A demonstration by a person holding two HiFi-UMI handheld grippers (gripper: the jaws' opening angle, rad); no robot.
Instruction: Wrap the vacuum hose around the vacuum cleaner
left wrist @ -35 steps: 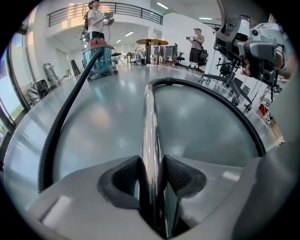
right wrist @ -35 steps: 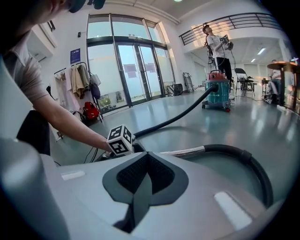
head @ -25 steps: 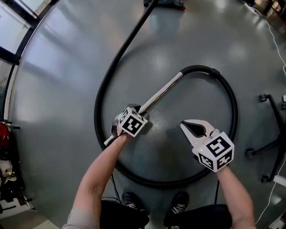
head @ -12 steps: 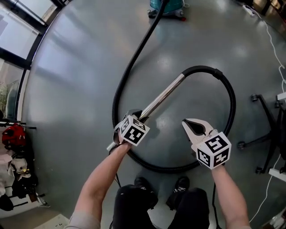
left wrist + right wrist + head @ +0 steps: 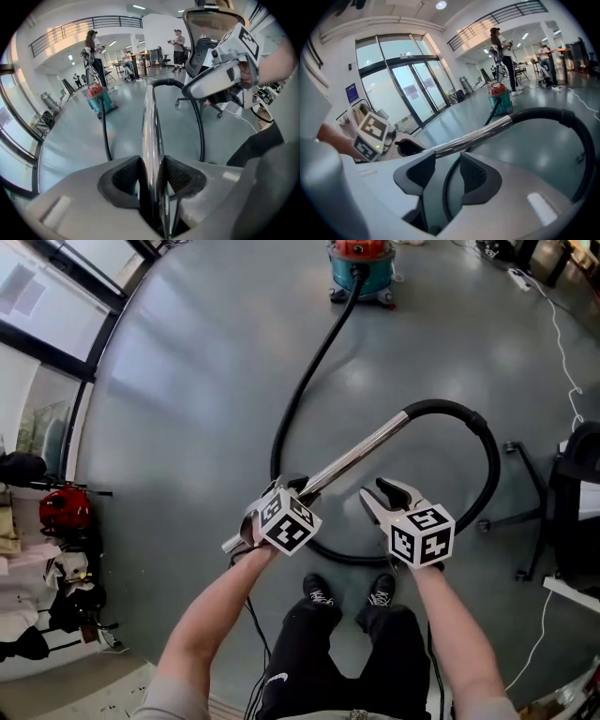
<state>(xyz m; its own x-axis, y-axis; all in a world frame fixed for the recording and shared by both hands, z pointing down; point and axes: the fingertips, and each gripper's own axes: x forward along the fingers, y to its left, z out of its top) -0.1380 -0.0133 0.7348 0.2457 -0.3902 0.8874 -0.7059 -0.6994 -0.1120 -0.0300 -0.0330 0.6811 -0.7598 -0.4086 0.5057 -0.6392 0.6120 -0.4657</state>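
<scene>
Head view puts the vacuum cleaner (image 5: pixel 361 268) at 12 o'clock on the floor (image 5: pixel 187 381), fully in frame now where a second ago only its base showed. The left gripper (image 5: pixel 292 486), at centre, is clamped on the chrome wand (image 5: pixel 361 454). The black hose (image 5: pixel 305 381) runs from the cleaner and loops round by 3 o'clock into the wand, a tighter loop than before. The right gripper (image 5: pixel 375 493), just beside the left at 4 o'clock, has been opening its jaws; they stand apart, empty.

L hand-held gripper (image 5: pixel 292 487) prob. clamps metal wand (image 5: pixel 361 454); hose (image 5: pixel 448 406) looped on floor (image 5: pixel 187 409).
</scene>
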